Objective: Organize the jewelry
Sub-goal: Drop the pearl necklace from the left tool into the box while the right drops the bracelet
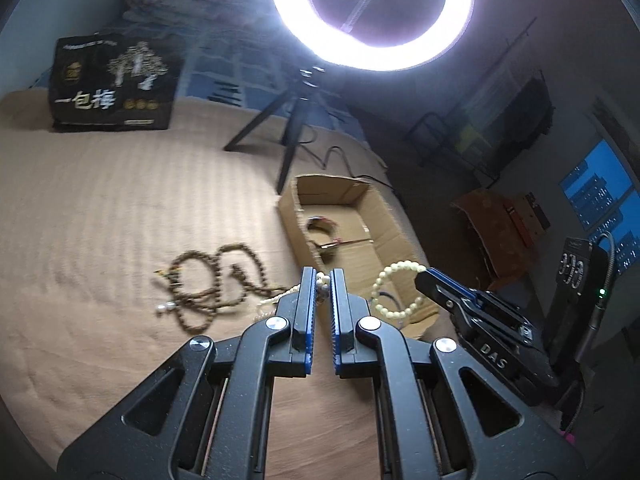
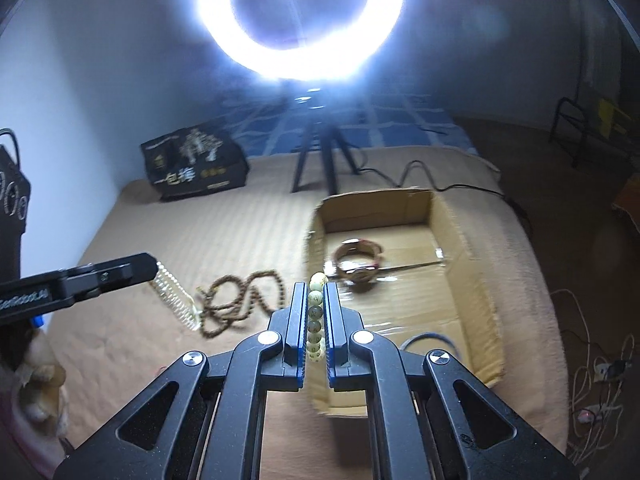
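The cardboard box (image 2: pixel 444 216) sits open on a tan blanket (image 1: pixel 100 208), and everything here is told from that box.

The left gripper (image 1: pixel 323 280) hangs just beside the box, near its left wall. Its two blue-lined fingers (image 1: pixel 307 300) are almost together, with only a thin gap. A few pale beads are pinched in that gap at the tips. In the right wrist view the same gripper (image 2: pixel 154 266) holds a strand of cream beads (image 2: pixel 176 300) that hangs down to the blanket, left of the box.

The right gripper (image 2: pixel 316 286) is over the near left corner of the box. Its fingers are close together too, squeezing a row of pale green beads (image 2: pixel 316 306). Some of these beads have little marks on them. In the left wrist view that pale green bead bracelet (image 1: pixel 396 292) curves in a loop from the tip of the right gripper (image 1: pixel 420 276), over the near end of the box.

Inside the box lies a brown wristwatch (image 2: pixel 358 264) with its band curled in a ring.

Left of the box, on the blanket, lies a long brown bead necklace (image 1: pixel 216 280) in loose loops.

Behind the box stands a black tripod (image 2: pixel 324 160) with a bright ring light (image 2: pixel 300 16) on top. Far left of the box, at the back, sits a black snack bag (image 1: pixel 112 84) with white letters.
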The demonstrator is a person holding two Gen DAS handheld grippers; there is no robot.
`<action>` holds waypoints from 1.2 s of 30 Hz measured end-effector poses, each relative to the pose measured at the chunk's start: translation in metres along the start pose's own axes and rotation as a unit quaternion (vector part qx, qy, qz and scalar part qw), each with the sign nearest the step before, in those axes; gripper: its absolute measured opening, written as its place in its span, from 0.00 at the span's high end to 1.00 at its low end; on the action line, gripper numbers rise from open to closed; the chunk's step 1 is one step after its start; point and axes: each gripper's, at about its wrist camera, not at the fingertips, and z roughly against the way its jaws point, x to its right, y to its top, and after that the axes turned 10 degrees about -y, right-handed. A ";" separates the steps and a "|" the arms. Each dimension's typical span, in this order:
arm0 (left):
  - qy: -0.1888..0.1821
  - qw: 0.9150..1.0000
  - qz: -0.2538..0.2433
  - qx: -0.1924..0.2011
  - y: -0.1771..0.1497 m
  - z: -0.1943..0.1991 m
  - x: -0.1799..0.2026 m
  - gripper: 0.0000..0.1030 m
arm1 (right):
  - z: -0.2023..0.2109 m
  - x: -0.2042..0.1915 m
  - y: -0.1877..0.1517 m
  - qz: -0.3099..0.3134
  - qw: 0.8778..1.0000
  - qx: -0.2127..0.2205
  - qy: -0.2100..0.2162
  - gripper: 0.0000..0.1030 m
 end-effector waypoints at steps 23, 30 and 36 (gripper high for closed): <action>-0.038 0.999 -0.008 -0.036 -0.012 -0.088 0.053 0.96 | -0.029 0.067 0.005 -0.057 0.997 -0.022 -0.042 0.94; -0.020 0.998 -0.008 -0.062 -0.021 -0.117 0.047 0.96 | -0.049 0.075 0.004 -0.056 0.996 -0.034 -0.061 0.94; -0.008 0.997 -0.008 -0.074 -0.024 -0.131 0.040 0.96 | -0.066 0.081 0.000 -0.055 0.995 -0.049 -0.071 0.94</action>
